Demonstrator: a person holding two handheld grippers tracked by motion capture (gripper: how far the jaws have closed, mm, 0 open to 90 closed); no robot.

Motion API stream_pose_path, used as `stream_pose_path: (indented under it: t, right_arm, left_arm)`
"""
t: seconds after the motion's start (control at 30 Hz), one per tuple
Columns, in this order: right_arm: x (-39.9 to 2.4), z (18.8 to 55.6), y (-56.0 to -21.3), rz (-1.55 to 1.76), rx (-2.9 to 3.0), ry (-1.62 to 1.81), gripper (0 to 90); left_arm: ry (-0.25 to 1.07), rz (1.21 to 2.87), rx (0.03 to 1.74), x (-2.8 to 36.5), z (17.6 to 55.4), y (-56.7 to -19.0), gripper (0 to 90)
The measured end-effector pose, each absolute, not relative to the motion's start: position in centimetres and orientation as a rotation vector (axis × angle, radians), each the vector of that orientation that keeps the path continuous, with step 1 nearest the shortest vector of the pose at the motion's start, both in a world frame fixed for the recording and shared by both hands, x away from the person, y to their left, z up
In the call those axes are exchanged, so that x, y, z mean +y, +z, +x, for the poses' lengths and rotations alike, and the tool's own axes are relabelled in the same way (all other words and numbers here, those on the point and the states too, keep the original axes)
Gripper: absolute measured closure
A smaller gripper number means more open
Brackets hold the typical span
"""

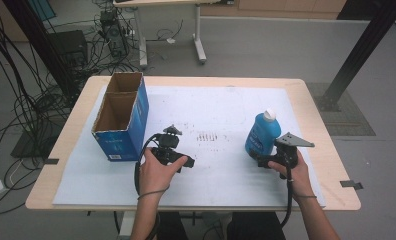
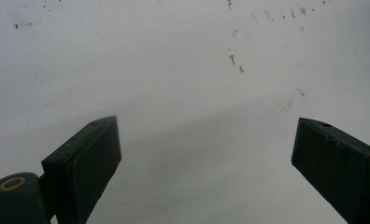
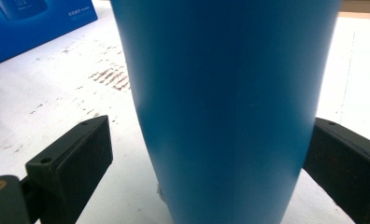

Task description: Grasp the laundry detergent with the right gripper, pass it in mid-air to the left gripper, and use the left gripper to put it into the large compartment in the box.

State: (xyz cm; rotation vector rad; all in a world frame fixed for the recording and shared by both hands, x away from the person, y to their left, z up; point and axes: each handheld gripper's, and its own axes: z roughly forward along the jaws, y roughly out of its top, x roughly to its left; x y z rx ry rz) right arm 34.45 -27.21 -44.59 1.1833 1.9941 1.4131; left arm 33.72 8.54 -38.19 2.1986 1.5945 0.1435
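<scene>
A blue bottle [image 1: 262, 134] with a white cap stands upright on the white mat [image 1: 216, 107], right of centre. My right gripper [image 1: 260, 161] lies level at the bottle's base. In the right gripper view the bottle [image 3: 225, 93] stands between the jaws of my right gripper [image 3: 209, 140]. The left jaw is clear of it by a gap and the right jaw is at its side. My left gripper [image 1: 183, 161] rests left of centre on the mat. In the left gripper view my left gripper [image 2: 204, 140] is open with bare, speckled mat between its jaws.
An open blue cardboard box [image 1: 121, 117] with two compartments stands at the mat's left side; a corner of the box [image 3: 29, 23] appears in the right gripper view. The wooden table [image 1: 331, 165] ends just past the mat. Cables and table legs lie beyond the far edge.
</scene>
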Motion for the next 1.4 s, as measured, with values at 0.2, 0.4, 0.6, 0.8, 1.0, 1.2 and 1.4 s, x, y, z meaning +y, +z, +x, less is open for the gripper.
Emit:
stream_pose_path:
  t: [0.2,0.4,0.6,0.8,1.0,1.2,1.4]
  right_arm:
    - [-27.2,34.5,-44.6,1.180,1.994,1.413,3.8]
    - [-27.2,34.4,-44.5,1.180,1.994,1.413,3.8]
    - [-27.2,34.4,-44.4,1.177,1.992,1.413,3.8]
    - [-27.3,34.4,-44.4,1.178,1.990,1.414,3.8]
    - [-27.2,34.4,-44.4,1.177,1.989,1.417,3.8]
    - [-27.2,34.4,-44.4,1.177,1.991,1.417,3.9]
    - [-27.1,34.4,-44.4,1.170,1.988,1.423,3.9]
  left_arm:
    - [0.149,2.193,1.594,8.6,33.6,-38.0,8.7]
    - [0.148,2.185,1.594,8.6,33.6,-37.8,8.7]
    - [0.146,2.187,1.590,8.6,33.6,-37.7,8.7]
    - [0.148,2.181,1.591,8.6,33.4,-37.5,8.7]
    - [0.154,2.174,1.589,8.6,33.3,-37.2,8.6]
    - [0.153,2.172,1.584,8.5,33.3,-37.1,8.6]
    - [0.152,2.174,1.580,8.5,33.3,-37.1,8.6]
